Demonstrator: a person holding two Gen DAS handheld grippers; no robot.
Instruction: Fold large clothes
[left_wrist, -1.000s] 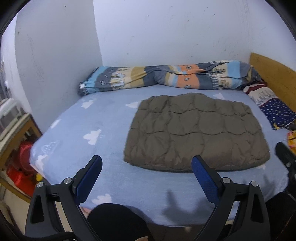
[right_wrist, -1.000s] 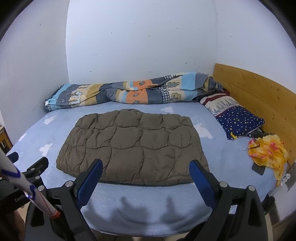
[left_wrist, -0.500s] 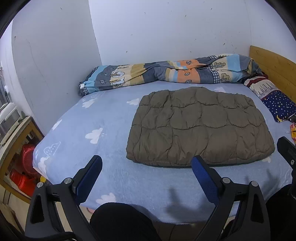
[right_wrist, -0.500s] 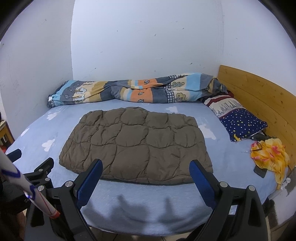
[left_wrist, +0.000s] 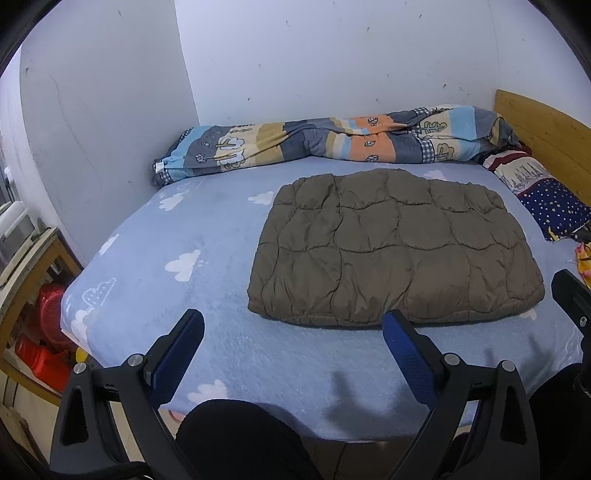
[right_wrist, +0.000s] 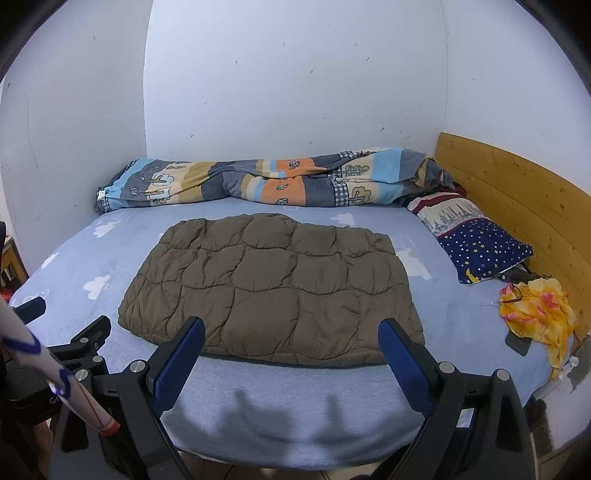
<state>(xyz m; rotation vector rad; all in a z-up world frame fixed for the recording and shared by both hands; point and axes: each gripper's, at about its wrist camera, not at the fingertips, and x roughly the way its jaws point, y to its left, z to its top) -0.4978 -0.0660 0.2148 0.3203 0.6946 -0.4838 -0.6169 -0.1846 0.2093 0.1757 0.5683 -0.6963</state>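
A brown quilted jacket (left_wrist: 395, 247) (right_wrist: 271, 284) lies folded into a flat rectangle in the middle of the blue cloud-print bed (left_wrist: 173, 236) (right_wrist: 280, 417). My left gripper (left_wrist: 293, 326) hovers open over the bed's near edge, short of the jacket's front left corner, with nothing between its blue pads. My right gripper (right_wrist: 291, 334) is open too, its fingertips framing the jacket's front edge from a distance, holding nothing. The left gripper's black body (right_wrist: 70, 343) shows at the left of the right wrist view.
A rolled patterned duvet (left_wrist: 332, 142) (right_wrist: 273, 181) lies along the back wall. A starry pillow (right_wrist: 484, 251) and yellow cloth (right_wrist: 535, 314) sit by the wooden headboard (right_wrist: 517, 199) on the right. A wooden shelf with red items (left_wrist: 40, 325) stands left of the bed.
Both grippers have drawn back and tilted up a little, so the jacket sits lower and farther in both views. The jacket has not moved; both grippers stay open.
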